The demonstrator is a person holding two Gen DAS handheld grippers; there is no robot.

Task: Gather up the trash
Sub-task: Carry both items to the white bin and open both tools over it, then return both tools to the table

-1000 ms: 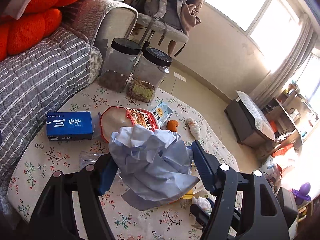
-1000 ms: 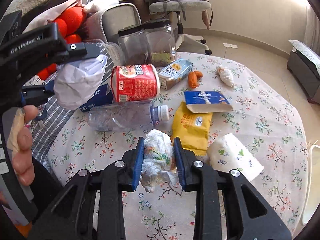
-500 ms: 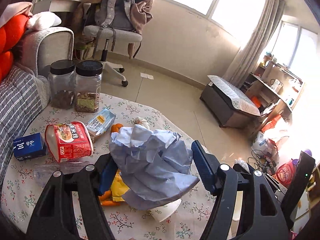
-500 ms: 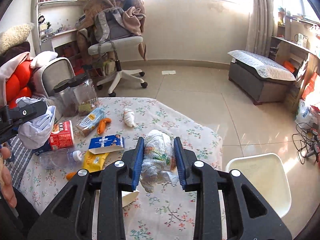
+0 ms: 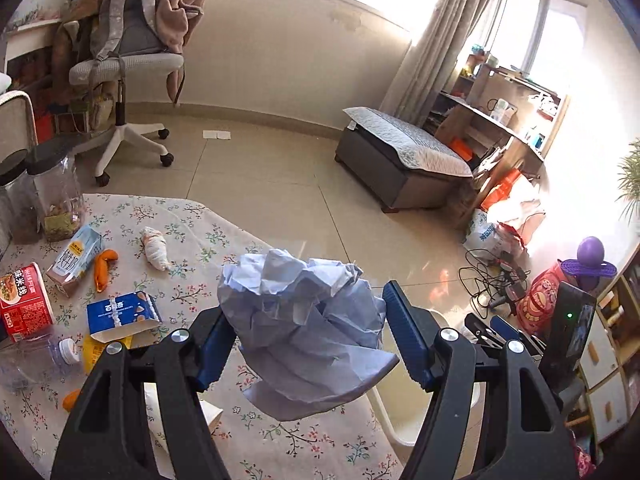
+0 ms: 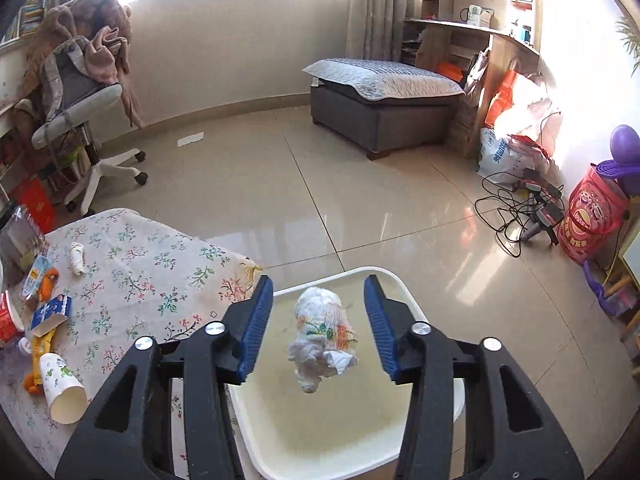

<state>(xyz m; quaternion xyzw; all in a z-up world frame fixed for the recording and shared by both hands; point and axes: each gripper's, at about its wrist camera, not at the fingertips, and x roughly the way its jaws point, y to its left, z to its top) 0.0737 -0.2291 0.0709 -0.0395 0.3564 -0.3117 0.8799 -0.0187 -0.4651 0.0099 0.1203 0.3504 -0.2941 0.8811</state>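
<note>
Just past the tabletop's [image 6: 132,280] edge, over the white bin [image 6: 404,292], the right gripper [image 6: 319,322] has its jaws spread, the wrapper wad [image 6: 322,334] loose between them, while the left gripper [image 5: 304,334] clenches crumpled paper [image 5: 308,320] short of the bin.

Bin [image 6: 404,284] right of table [image 6: 160,276].

A crumpled ball of pale blue paper [image 5: 308,328] sits clamped between the left gripper [image 5: 308,340] fingers. A white plastic-wrapped wad [image 6: 322,334] with colored print hangs between the right gripper [image 6: 320,328] spread fingers, touching neither, above the white bin [image 6: 404,292] below it.
</note>
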